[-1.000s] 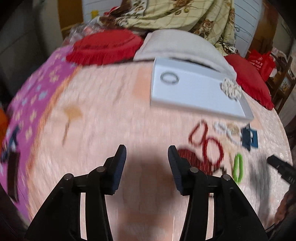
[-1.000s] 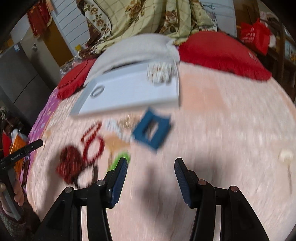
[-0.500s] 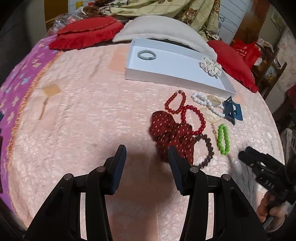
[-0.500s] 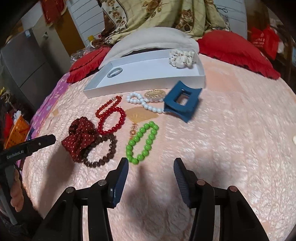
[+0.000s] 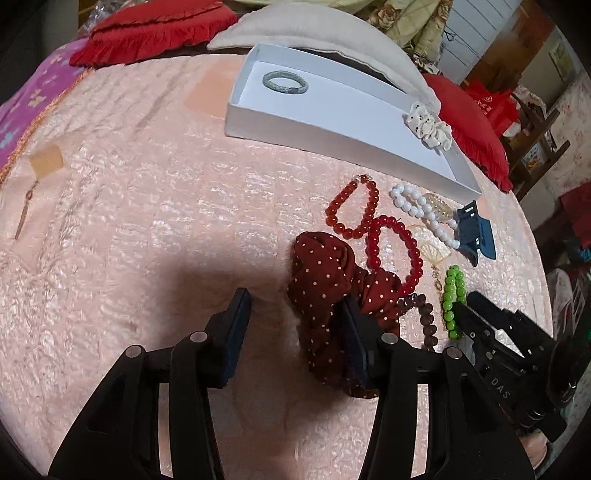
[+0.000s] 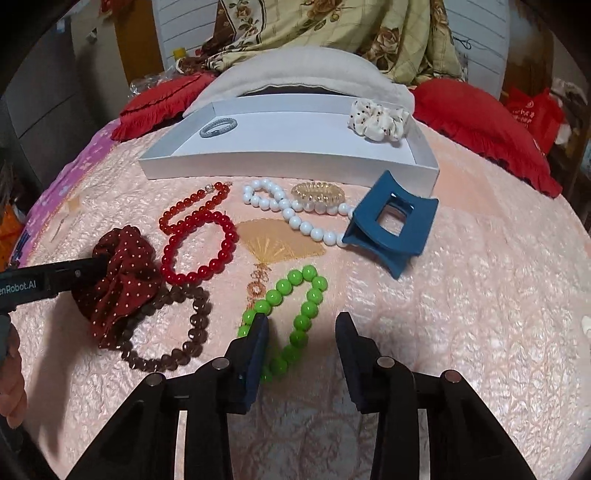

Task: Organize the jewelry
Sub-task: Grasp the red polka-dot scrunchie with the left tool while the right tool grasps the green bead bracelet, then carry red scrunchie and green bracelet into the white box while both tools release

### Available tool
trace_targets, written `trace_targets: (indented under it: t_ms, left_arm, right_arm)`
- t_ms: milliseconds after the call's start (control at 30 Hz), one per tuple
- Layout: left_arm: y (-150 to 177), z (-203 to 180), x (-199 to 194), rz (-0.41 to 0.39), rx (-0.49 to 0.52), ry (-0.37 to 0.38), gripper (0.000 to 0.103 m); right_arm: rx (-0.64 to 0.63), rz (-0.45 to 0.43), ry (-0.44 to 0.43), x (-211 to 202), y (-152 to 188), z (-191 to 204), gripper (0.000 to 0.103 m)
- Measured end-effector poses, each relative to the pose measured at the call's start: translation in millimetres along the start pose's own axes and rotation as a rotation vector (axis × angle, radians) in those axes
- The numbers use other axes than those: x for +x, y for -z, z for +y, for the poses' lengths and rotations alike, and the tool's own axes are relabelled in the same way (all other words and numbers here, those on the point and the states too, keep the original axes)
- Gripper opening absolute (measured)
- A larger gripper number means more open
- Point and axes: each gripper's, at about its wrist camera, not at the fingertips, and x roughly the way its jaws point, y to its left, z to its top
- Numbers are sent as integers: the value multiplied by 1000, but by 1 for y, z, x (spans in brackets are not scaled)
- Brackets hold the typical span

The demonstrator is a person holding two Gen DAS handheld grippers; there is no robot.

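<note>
A white tray [image 6: 295, 168] at the back holds a grey bangle [image 6: 218, 127] and a cream scrunchie [image 6: 378, 116]. In front of it on the pink quilt lie two red bead bracelets [image 6: 199, 245], a white bead strand [image 6: 295, 216], a gold coil tie [image 6: 317, 192], a blue claw clip [image 6: 391, 230], a brown bead bracelet [image 6: 170, 332], a green bead bracelet [image 6: 291, 317] and a dark red dotted scrunchie [image 5: 332, 295]. My left gripper [image 5: 295, 325] is open, its right finger over the red scrunchie. My right gripper [image 6: 301, 343] is open, around the green bracelet's near end.
Red fringed cushions [image 6: 480, 125] and a beige pillow [image 6: 295, 74] lie behind the tray. A floral blanket [image 6: 332, 26] is heaped at the back. A purple cloth [image 5: 26, 107] covers the left edge of the bed.
Both grippers have moved forward and down toward the jewelry. The left now reaches the red scrunchie and the right reaches the green bracelet. Both stay open.
</note>
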Motion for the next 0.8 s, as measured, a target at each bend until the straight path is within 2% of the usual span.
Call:
trace_targets:
  t_ms: [100,167,233,267,333,400,600,800]
  left_arm:
    - [3,-7,2,-17,19,-32,52]
    - [6,-16,4,-33,51,-80,52]
    - [8,-24,7,-38,77,-120,33]
    - [9,-27,8,-33,90,-146,12]
    - [9,-28,9,-21,85,-151,10]
    - [10,-27,2,-15,68,-130,8]
    - [20,-29,-47,-88,62,-114,8]
    - [33,-38,-99,-167,88,-127,8]
  right_arm:
    - [-14,-18,22,2,-1,6,36]
    - [-23,-31,27,3,-1,10,30]
    - [-22,-35,19,3,-1,14,20]
    - [-24,-37,14,2,-1,16,12]
    - [-18,-39,6,2,-1,17,9]
    - [28,-38,-43,1,-2,10,9]
    - [120,-71,-120,-26,-2,-5,9]
    - [148,-139,-150,-76,2,-11,9]
